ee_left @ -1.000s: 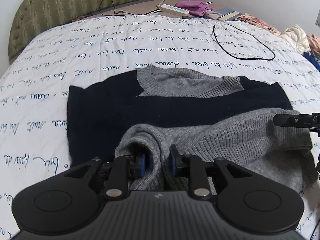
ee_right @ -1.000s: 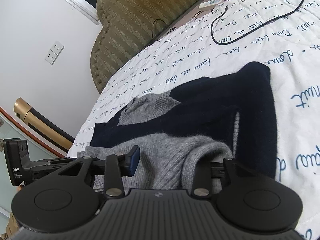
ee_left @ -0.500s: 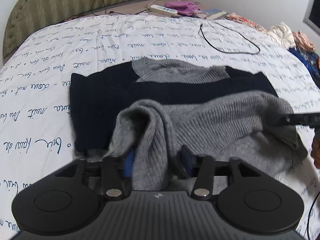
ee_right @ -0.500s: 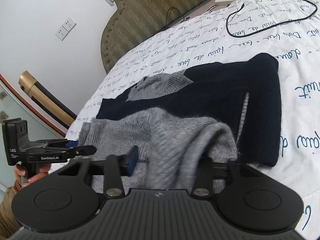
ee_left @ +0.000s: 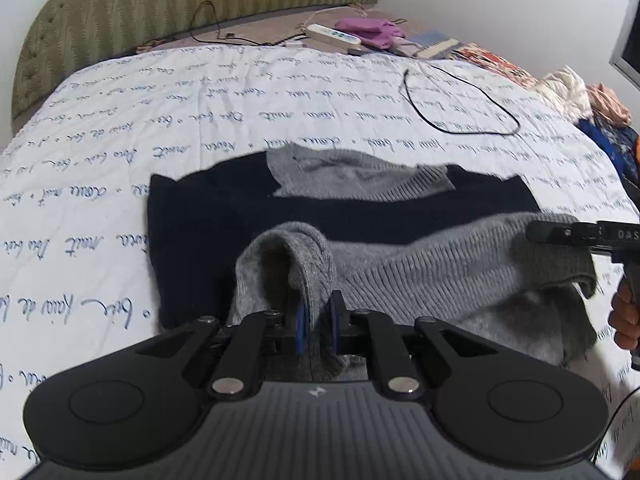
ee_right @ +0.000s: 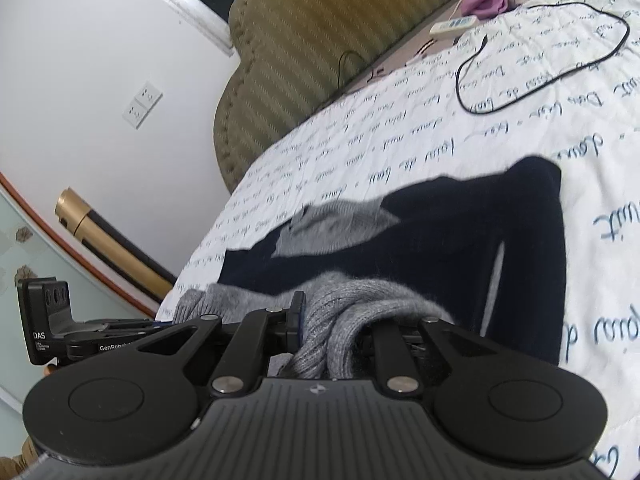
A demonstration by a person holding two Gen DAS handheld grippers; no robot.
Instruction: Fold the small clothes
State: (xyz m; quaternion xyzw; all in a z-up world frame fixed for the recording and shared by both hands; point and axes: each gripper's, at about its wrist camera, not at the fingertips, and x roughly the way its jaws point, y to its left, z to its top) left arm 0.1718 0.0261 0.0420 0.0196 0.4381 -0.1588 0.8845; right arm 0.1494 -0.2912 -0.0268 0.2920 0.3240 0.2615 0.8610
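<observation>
A grey and navy knit sweater (ee_left: 420, 276) lies flat on the white bedspread (ee_left: 100, 128), grey collar (ee_left: 344, 172) at the far side. Its near grey hem is raised off the navy part (ee_left: 224, 216). My left gripper (ee_left: 317, 328) is closing, its blue pads pinching a fold of the hem at the left corner. My right gripper (ee_right: 336, 320) is closing too, with a thick bunch of grey knit (ee_right: 360, 292) between its jaws; its right pad is hidden by the cloth. In the left wrist view the right gripper (ee_left: 536, 233) holds the hem's right corner.
A looped black cable (ee_left: 460, 112) lies on the bed beyond the sweater. A power strip (ee_left: 334, 36) and a purple cloth (ee_left: 370, 32) sit by the green headboard (ee_left: 160, 12). Loose clothes (ee_left: 572, 92) pile at the right edge. A hand (ee_left: 624, 316) grips the right handle.
Both pairs of jaws have narrowed onto the grey hem. The hem has come up off the bed and now hangs between the two grippers; the left gripper has risen.
</observation>
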